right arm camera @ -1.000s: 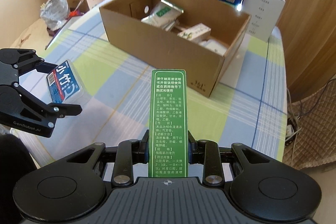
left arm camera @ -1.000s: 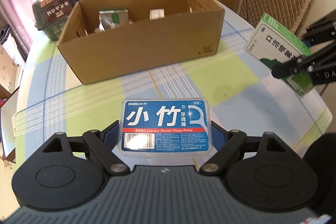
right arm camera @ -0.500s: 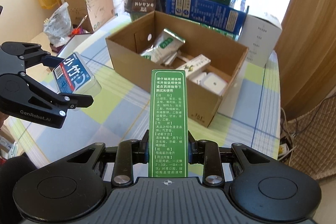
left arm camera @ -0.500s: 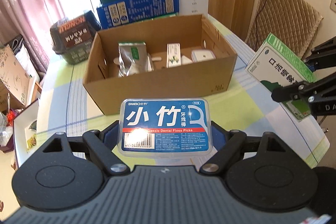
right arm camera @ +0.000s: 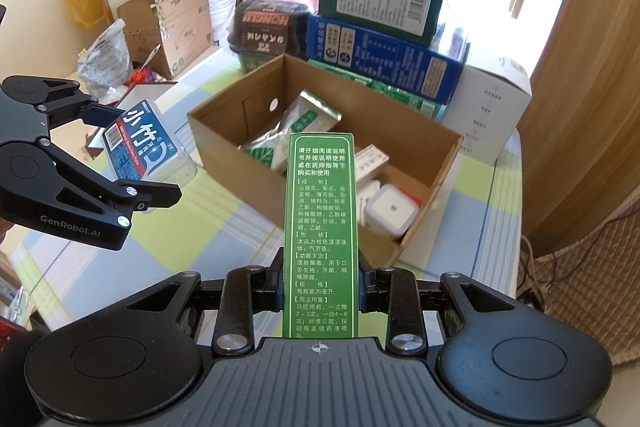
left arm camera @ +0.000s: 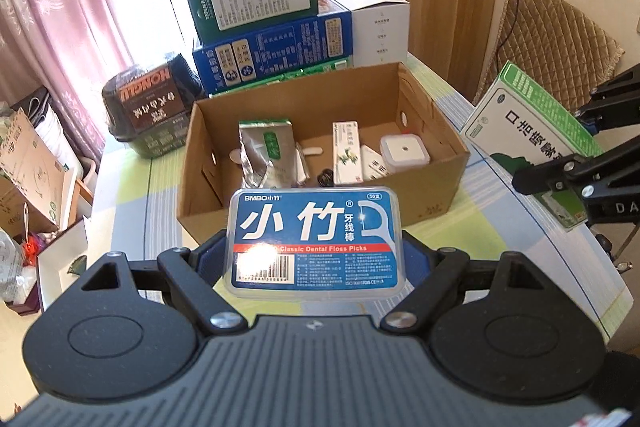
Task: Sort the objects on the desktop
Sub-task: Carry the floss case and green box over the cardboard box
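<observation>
The left hand-held gripper (left arm camera: 314, 259) was clamped on a blue floss-pick case (left arm camera: 314, 241) at lower centre. The right hand-held gripper (right arm camera: 319, 287) pinched a green medicine box (right arm camera: 320, 227) upright at centre. Beyond both, mid-frame, sat an open cardboard box (left arm camera: 424, 195) holding small packets on the checked bench (left arm camera: 132, 195).
</observation>
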{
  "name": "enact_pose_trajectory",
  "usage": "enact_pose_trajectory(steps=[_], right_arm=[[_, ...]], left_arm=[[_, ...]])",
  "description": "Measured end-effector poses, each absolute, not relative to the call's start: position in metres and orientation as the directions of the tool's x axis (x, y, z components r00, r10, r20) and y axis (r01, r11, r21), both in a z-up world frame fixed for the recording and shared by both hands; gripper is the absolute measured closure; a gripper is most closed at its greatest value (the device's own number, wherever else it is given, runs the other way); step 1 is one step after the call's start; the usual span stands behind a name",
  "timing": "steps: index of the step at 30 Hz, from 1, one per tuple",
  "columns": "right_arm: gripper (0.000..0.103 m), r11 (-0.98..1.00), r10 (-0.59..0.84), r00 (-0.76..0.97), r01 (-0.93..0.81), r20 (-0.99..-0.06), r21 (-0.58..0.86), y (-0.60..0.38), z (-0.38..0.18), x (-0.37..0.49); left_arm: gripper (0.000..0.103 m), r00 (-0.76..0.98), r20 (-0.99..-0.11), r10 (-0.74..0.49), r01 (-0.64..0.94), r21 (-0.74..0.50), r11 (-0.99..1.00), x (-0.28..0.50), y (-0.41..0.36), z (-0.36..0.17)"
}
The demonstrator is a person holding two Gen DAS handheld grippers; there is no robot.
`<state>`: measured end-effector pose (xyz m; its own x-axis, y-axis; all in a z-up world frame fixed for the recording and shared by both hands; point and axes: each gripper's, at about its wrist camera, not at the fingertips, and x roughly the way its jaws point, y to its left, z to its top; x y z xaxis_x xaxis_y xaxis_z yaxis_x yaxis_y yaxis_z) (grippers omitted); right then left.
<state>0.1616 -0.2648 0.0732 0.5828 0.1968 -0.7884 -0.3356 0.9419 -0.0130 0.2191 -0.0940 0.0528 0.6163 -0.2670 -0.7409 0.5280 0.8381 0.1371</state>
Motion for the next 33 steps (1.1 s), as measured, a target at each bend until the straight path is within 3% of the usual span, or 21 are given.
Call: enact_pose_trajectory(steps=[33], right_arm=[[0.075,0.954,0.202,0.568,-0.299,-0.798,0.029,-0.276,0.053,0.287]], left_arm=[[0.020,0.605,-0.763,-0.227,0.463,0.106,0.880,0.347,-0.102,0.036]])
